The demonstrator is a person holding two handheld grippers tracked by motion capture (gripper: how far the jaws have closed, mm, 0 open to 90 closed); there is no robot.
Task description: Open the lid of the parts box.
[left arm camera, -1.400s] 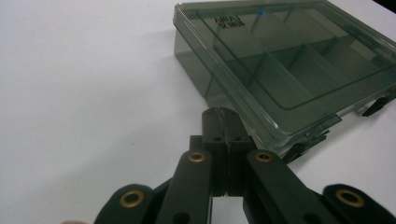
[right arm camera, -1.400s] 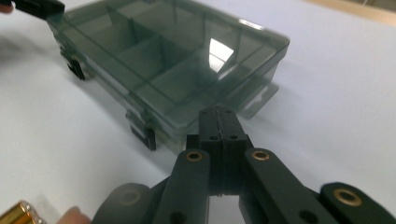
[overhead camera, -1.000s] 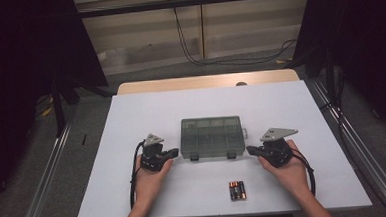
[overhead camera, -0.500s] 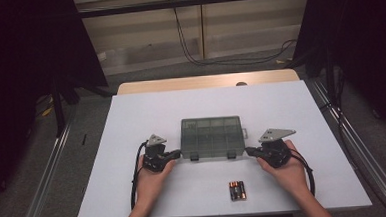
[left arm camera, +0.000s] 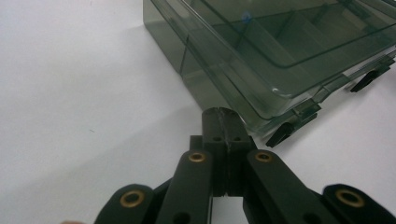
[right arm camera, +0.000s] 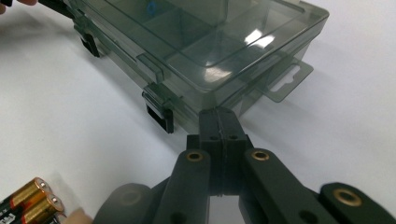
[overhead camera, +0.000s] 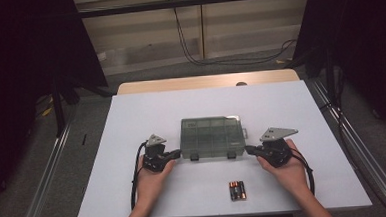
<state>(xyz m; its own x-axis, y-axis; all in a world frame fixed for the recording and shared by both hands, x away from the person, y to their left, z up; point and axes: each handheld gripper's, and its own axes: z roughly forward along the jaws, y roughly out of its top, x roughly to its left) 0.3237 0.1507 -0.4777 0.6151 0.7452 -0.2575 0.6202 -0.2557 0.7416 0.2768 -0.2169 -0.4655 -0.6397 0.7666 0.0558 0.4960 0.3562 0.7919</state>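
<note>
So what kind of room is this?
Probably a lab recording bench: a white-covered table ringed by black curtains, cables trailing behind, and a person holding a left gripper and right gripper beside a compartment box.

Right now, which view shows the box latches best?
The right gripper view: one latch is near and sharp on the box. The left gripper view shows them off to one side; in the high view they are tiny.

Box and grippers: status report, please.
Left gripper and right gripper shut, empty, tips at box's front corners. Box lid down, both latches closed. Batteries lie nearer the person, clear of both.
</note>
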